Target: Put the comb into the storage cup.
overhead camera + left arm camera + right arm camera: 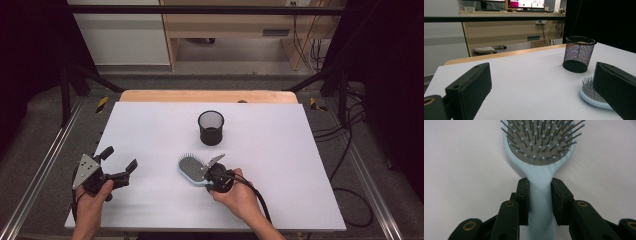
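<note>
As seen from the high view, the hairbrush point(191, 169) lies flat on the white table point(280, 150), bristles up, just in front of the centre and nearer the person than the black mesh cup point(211, 127), which stands upright and apart from it. Its long axis runs diagonally: the oval head points away and to the left, and the handle runs back toward the person's right hand point(240, 196). The right gripper point(214, 172) sits over the handle end, with its cable trailing off along the forearm. The left gripper point(119, 162) is held at the near left part of the table, well apart from the brush, with its jaws spread and nothing between them. From the left gripper view, the two black jaws stand wide apart over bare table; the pale blue head of the hairbrush point(591, 96) shows partly behind the right-hand jaw, bristles upright, and the mesh cup point(579, 53) stands beyond it. From the right gripper view, the hairbrush point(541, 152) lies along the view's centre line, head farthest from the camera and handle running straight back between the jaws. The right gripper point(540, 193) is pinching the handle just behind the neck: both pads point(523, 195) lie against the handle's sides, one on each flank, with no gap visible. The brush rests on the table surface.
</note>
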